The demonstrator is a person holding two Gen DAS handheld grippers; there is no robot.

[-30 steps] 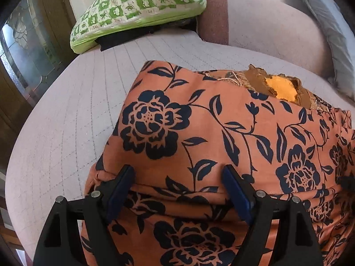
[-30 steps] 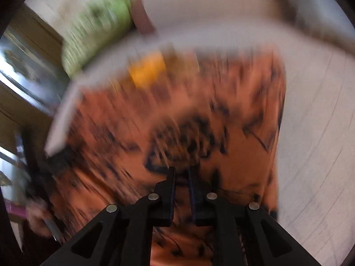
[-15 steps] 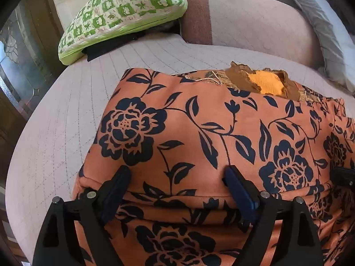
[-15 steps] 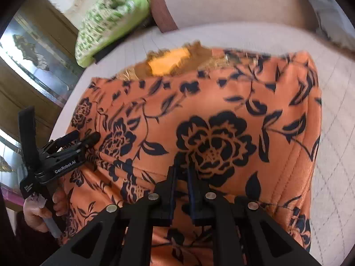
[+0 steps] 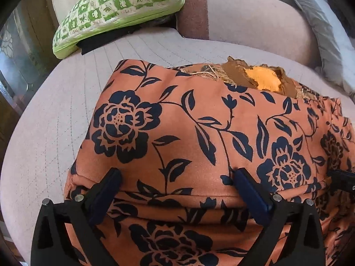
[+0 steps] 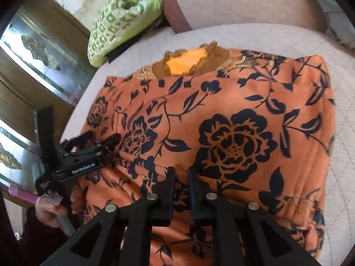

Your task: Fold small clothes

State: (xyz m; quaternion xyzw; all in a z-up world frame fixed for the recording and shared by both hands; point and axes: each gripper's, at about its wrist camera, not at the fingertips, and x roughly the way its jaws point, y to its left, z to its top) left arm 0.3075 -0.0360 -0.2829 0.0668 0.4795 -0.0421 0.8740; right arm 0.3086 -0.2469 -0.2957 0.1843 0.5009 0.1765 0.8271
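the orange floral garment [image 5: 199,133] lies folded on the pink sofa seat [image 5: 55,115]. the left gripper [image 5: 175,190] has just been opening, fingers wide apart over the fold edge. the right gripper [image 6: 179,177] has fingers nearly together; whether they pinch cloth i cannot tell. if so, lifting may drag the fold open.

One orange floral garment [image 5: 199,133] lies on one pale sofa [image 5: 55,115]. One green checked cushion [image 5: 115,6] and one grey pillow [image 5: 319,28] sit behind. Two grippers are in view, left gripper [image 5: 175,177] and right gripper [image 6: 180,173].

Left gripper [image 5: 175,176] — lower frame, jaws just opened wide, nothing pinched. Right gripper [image 6: 180,173] — bottom centre, jaws nearly closed. Hand [image 6: 50,210] on handle, lower left.
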